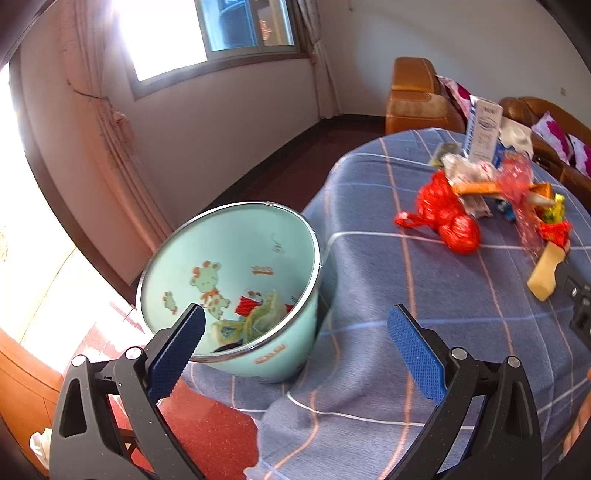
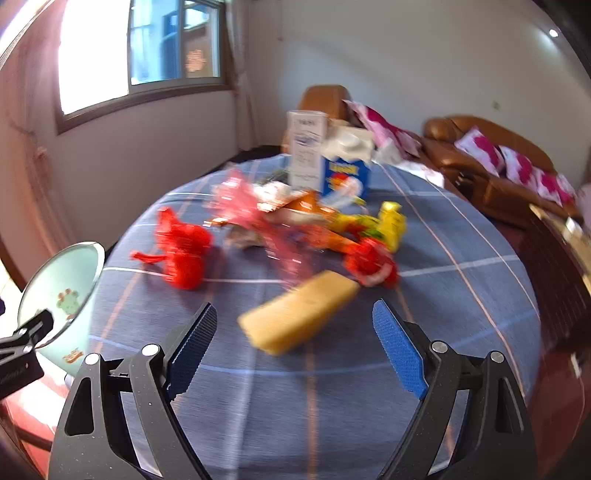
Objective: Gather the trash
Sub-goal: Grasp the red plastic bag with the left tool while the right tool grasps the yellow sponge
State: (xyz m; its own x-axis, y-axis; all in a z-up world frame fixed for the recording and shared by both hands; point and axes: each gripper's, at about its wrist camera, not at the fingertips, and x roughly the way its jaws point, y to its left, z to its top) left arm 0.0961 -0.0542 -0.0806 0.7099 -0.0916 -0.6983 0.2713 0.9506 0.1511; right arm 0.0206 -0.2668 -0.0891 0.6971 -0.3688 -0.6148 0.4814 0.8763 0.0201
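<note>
A mint-green trash bin (image 1: 258,362) with cartoon prints stands tilted at the table's left edge, with wrappers inside (image 1: 258,317). My left gripper (image 1: 295,325) is open and empty, just in front of the bin's rim. Trash lies on the blue checked tablecloth (image 1: 369,295): a red plastic bag (image 1: 447,218), a pink wrapper (image 1: 513,181) and a yellow block (image 1: 546,269). My right gripper (image 2: 295,321) is open and empty, with the yellow block (image 2: 299,314) lying just ahead between its fingers. The red bag (image 2: 181,254), a second red bag (image 2: 373,262) and yellow-green wrappers (image 2: 384,221) lie beyond. The bin (image 2: 59,288) is at the left.
A white box (image 2: 306,147) and a blue carton (image 2: 345,177) stand at the table's far side. Brown leather sofas (image 2: 491,177) with pink cushions are behind and to the right. The floor (image 1: 207,435) is red tile. A window (image 1: 207,33) is in the far wall.
</note>
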